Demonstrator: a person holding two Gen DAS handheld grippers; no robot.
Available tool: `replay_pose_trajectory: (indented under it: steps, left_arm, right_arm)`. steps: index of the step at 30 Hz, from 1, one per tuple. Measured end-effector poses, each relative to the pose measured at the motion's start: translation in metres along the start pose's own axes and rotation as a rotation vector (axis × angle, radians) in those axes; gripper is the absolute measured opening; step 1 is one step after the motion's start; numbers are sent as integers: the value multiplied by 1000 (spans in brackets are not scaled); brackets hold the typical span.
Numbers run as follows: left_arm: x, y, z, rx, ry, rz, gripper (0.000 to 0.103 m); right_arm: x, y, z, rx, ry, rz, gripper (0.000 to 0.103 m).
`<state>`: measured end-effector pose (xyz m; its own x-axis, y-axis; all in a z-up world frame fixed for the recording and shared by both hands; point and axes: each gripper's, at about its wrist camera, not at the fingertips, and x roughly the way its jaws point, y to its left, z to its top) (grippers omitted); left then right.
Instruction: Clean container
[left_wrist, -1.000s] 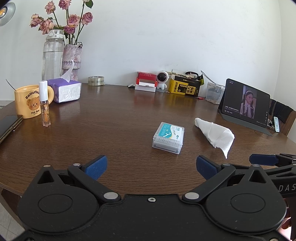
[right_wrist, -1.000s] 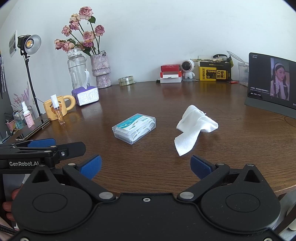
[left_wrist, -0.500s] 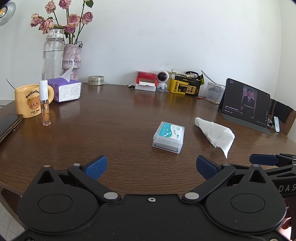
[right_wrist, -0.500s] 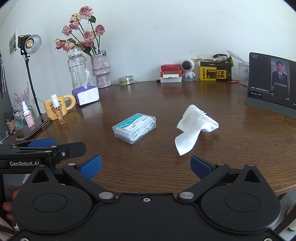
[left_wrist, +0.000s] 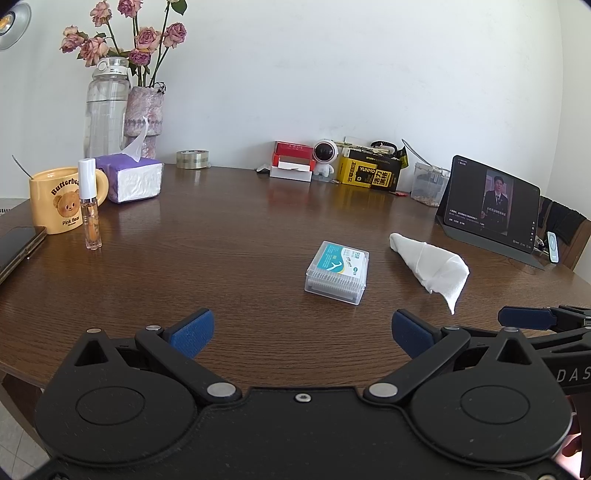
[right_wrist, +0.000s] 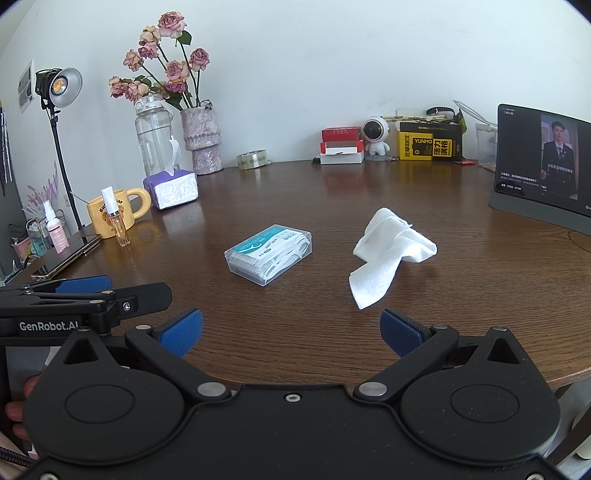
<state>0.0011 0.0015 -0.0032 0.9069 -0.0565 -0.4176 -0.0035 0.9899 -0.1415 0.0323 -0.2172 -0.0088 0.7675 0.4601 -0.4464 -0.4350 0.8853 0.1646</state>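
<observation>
My blue-padded fingers (left_wrist: 192, 332) frame a clear container (left_wrist: 337, 272) (teal-and-white label), white cloth (left_wrist: 432, 264), dark wood-grain table (left_wrist: 229, 236).

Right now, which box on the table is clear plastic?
The floss pick box mid-table beside the white cloth; the red and white box and yellow YUNMO box by the wall are opaque.

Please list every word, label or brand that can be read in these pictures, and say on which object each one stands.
"Butterbear" (last letters hidden) and "Pink Bear": yellow mug.
"YUNMO": yellow-and-black box; its Chinese characters are too blurred for me.
"GenRobot.AI": left gripper.
"DAS" (cut off): right gripper.
Print on the clear plastic box and the tablet: too small.
</observation>
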Motion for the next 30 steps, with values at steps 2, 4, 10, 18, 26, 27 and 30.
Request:
replay_pose_trajectory:
  steps: [2, 4, 10, 18, 26, 27, 30]
  left_arm:
    - [0, 0, 0, 1, 0, 0, 103]
    - [0, 0, 0, 2, -1, 1, 103]
    - [1, 0, 0, 3, -1, 1, 103]
    - [0, 0, 1, 4, -2, 2, 103]
    - [1, -1, 1, 4, -2, 2, 103]
    - [1, -1, 1, 4, -2, 2, 103]
    - [1, -1, 1, 4, -1, 2, 103]
  right_arm:
    - [0, 0, 0, 0, 0, 1, 103]
    - [0, 0, 0, -1, -1, 1, 103]
    - [0, 0, 1, -2, -1, 1, 103]
    - [0, -1, 1, -4, -3, 0, 103]
    - [-1, -1, 2, -4, -3, 0, 103]
    - [-1, 0, 1, -3, -3, 0, 103]
    - [0, -1, 2, -2, -2, 0, 103]
